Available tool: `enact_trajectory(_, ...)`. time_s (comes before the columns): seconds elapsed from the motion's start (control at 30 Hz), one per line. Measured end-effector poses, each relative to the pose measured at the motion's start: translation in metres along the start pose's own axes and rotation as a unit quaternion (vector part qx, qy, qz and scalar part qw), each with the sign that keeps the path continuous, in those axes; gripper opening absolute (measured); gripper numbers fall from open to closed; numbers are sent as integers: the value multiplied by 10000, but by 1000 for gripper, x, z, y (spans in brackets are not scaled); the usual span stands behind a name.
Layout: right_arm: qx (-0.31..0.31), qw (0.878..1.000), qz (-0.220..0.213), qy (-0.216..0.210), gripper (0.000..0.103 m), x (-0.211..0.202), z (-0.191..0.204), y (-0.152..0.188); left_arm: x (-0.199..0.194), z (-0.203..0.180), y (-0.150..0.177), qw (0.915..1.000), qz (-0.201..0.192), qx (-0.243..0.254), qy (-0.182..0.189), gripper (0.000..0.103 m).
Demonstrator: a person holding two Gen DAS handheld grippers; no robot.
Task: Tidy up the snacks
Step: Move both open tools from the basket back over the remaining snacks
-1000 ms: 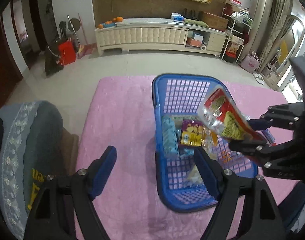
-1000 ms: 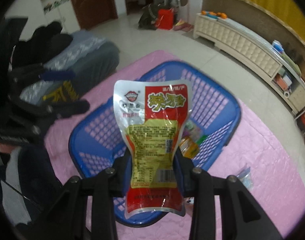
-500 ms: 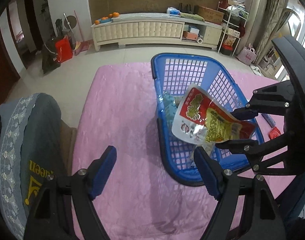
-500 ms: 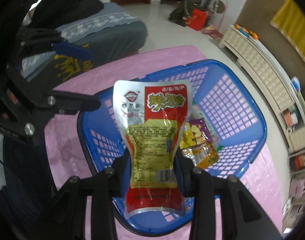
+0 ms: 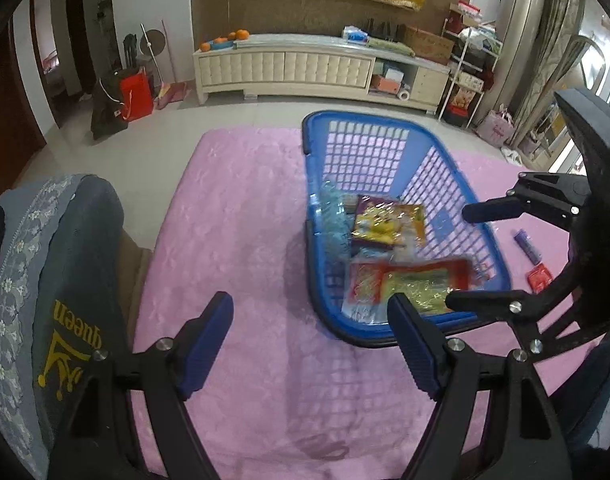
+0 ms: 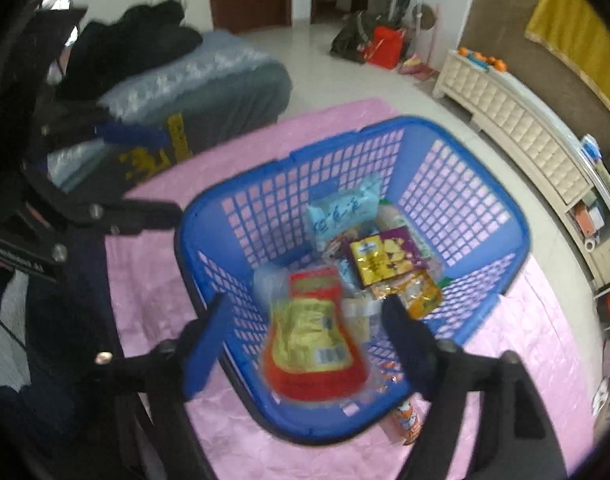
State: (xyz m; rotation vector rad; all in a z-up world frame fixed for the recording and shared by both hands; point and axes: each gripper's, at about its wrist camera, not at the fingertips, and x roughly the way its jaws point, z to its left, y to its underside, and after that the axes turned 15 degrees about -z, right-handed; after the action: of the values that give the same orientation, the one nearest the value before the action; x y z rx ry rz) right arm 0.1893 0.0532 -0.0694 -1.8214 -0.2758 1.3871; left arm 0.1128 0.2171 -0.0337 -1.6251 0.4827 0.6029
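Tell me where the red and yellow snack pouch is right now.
The red and yellow snack pouch is in the blue basket, at its near end between the opening jaws of the right gripper, just in front of the purple packet.

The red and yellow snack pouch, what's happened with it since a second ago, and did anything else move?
The right gripper, which was clamped on the red and yellow pouch, is opening its jaws; the pouch has left the pads and dropped into the blue basket, blurred. The left gripper stayed open and empty. The purple packet and light blue bag stayed in the basket.
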Motion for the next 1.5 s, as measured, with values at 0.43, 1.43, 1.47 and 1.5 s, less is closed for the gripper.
enact_trajectory(0.43,1056,9885,-384,1008,86,-98,-34,44,-24,-82,-10,9983,-276,370,355,78)
enact_trajectory(1.43,2963,9342,58,1985,86,-168,-153,223,82,-276,24,9825,655,1215,1251,78)
enact_trajectory(1.47,3031,9328,114,1948,86,-165,-156,230,85,-277,28,9822,709,1213,1242,78)
enact_trajectory(1.5,3127,9304,181,1902,86,-159,-160,236,91,-279,34,9821,766,1236,1196,78)
